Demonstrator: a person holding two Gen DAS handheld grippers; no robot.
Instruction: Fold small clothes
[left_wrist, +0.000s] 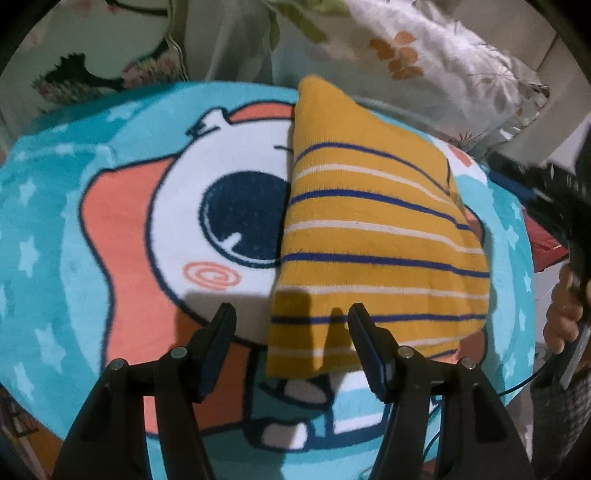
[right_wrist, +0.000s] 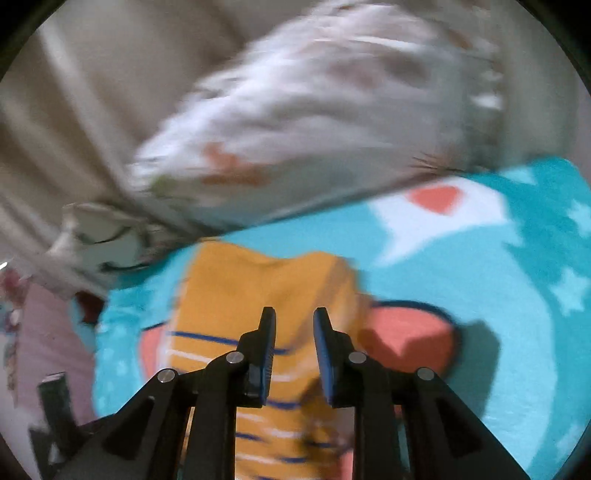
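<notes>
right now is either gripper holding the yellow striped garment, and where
Nothing is held. The left gripper and right gripper are both open above the yellow striped garment.

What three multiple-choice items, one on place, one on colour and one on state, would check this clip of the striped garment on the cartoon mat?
1. Where does the yellow striped garment lie?
A. On the cartoon mat
B. On the floral pillow
C. Between the tongs, lifted

2. Which colours are its stripes?
A. Red and green
B. Blue and white
C. Black only

3. How do the left tongs stand?
A. Shut on the garment
B. Shut on nothing
C. Open, holding nothing

Answers:
1. A: it lies flat on the mat, in front of the pillow.
2. B: thin dark blue and white lines cross the yellow knit.
3. C: the fingers are spread wide above the garment's near edge. The right tongs also show a gap with nothing between them.
</notes>
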